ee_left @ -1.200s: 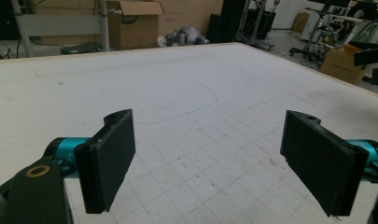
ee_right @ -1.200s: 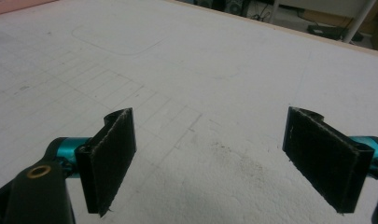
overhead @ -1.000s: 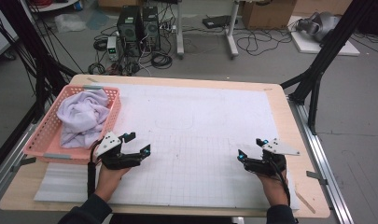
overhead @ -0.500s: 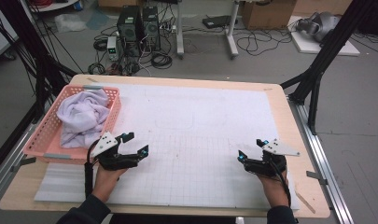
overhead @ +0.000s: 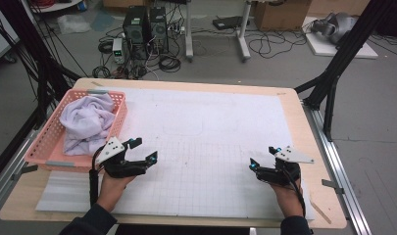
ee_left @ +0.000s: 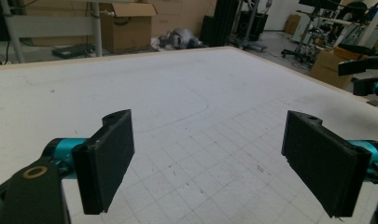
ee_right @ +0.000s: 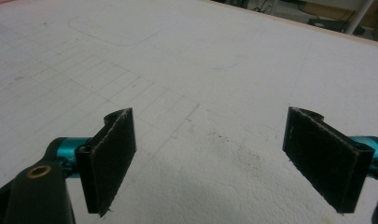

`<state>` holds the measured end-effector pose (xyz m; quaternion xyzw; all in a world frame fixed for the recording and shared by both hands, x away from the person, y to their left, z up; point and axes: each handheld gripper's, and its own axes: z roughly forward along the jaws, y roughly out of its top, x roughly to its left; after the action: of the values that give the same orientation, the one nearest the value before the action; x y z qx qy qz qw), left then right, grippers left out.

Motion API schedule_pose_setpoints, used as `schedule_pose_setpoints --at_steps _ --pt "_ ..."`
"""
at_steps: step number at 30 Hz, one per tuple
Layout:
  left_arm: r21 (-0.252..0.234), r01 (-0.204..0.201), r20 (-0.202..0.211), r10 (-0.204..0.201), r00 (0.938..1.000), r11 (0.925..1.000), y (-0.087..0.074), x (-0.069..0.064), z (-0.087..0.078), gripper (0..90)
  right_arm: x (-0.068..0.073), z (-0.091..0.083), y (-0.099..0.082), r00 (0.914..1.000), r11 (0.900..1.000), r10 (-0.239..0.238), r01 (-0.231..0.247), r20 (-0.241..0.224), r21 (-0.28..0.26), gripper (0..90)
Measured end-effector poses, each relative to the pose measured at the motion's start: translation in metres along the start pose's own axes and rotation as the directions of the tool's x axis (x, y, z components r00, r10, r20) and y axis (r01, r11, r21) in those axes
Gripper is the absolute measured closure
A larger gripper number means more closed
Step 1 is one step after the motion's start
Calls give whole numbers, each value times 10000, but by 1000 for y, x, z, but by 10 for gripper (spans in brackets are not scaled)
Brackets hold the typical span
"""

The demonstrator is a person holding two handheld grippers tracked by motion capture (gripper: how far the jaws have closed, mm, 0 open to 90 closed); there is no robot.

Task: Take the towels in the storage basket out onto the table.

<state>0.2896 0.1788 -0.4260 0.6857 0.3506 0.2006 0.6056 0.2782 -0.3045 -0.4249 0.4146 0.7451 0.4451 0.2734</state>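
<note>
Claws: left claw (overhead: 143, 150) and right claw (overhead: 263, 156) spread apart, empty, above gridded white mat (overhead: 201, 166); no legible writing.

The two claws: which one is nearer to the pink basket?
The left claw. It hovers just beside the basket that holds the cloth, while the right claw is far across the white mat.

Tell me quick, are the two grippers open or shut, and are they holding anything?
Left gripper: open, holding nothing, near the pink basket of cloth.
Right gripper: open, holding nothing, over the white mat.
</note>
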Motion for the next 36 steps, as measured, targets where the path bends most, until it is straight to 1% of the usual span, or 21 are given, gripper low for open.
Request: schedule_pose_setpoints --at_steps 2,6,8,10,12,13,15,16,17,20,23,25,27,28,29,30,31,35,36 --pt "-127 83 -16 -83 10000 9999 3 -1 -2 180 0 0 0 10000 10000 20 -20 -1 -4 160" --pt "-210 172 -89 -174 9998 9996 10 1 -8 179 2 0 1 10000 10000 63 -63 -71 34 160" --pt "-204 250 -149 -253 9996 9995 14 2 -11 179 2 1 1 9999 10000 -65 65 -113 44 160" --pt "-163 143 -202 -147 9997 9998 19 4 -14 180 3 3 2 9998 9999 -84 86 -185 73 160" --pt "-203 197 -190 -201 9996 9996 27 6 -19 179 4 3 3 9997 9999 -80 83 -215 102 160" --pt "-285 272 -169 -277 9995 9992 31 8 -22 179 4 4 3 9997 9999 -99 101 -228 81 160" --pt "-595 418 -89 -424 9991 9974 40 12 -29 175 4 5 4 9997 9999 -119 121 -218 67 160" --pt "-738 425 -160 -438 9989 9964 45 14 -32 175 4 5 4 9997 9999 -56 59 -258 119 160" --pt "-821 343 -303 -369 9989 9960 50 16 -36 175 4 6 4 9996 9999 -84 87 -251 118 160" --pt "-960 150 -644 -212 9977 9953 65 27 -48 170 4 8 5 9996 9998 -112 116 -260 151 160" --pt "-1037 269 -987 -372 9944 9942 77 39 -58 164 4 9 5 9995 9997 -190 193 -267 115 160" --pt "-979 232 -1174 -347 9925 9949 84 49 -64 164 5 10 6 9995 9998 -100 104 -301 152 160" --pt "-957 276 -1416 -410 9891 9950 88 60 -68 164 5 10 6 9994 9997 -170 175 -300 154 160" --pt "-896 310 -1680 -458 9847 9955 92 71 -72 164 5 10 6 9994 9998 -116 122 -325 179 160" --pt "-896 310 -1680 -458 9847 9955 92 71 -72 164 5 10 6 9994 9998 -116 122 -325 179 160" --pt "-856 260 -1837 -415 9821 9960 93 78 -75 164 5 10 6 9994 9997 -159 165 -314 171 160" --pt "-833 246 -1910 -402 9808 9962 94 82 -76 164 5 10 6 9994 9997 -158 164 -312 171 160" --pt "-680 407 -2263 -551 9725 9969 97 100 -80 164 5 10 5 9994 9997 -82 90 -335 233 160" --pt "-631 456 -2382 -594 9694 9970 97 104 -80 164 5 10 5 9994 9997 -82 90 -335 233 160"
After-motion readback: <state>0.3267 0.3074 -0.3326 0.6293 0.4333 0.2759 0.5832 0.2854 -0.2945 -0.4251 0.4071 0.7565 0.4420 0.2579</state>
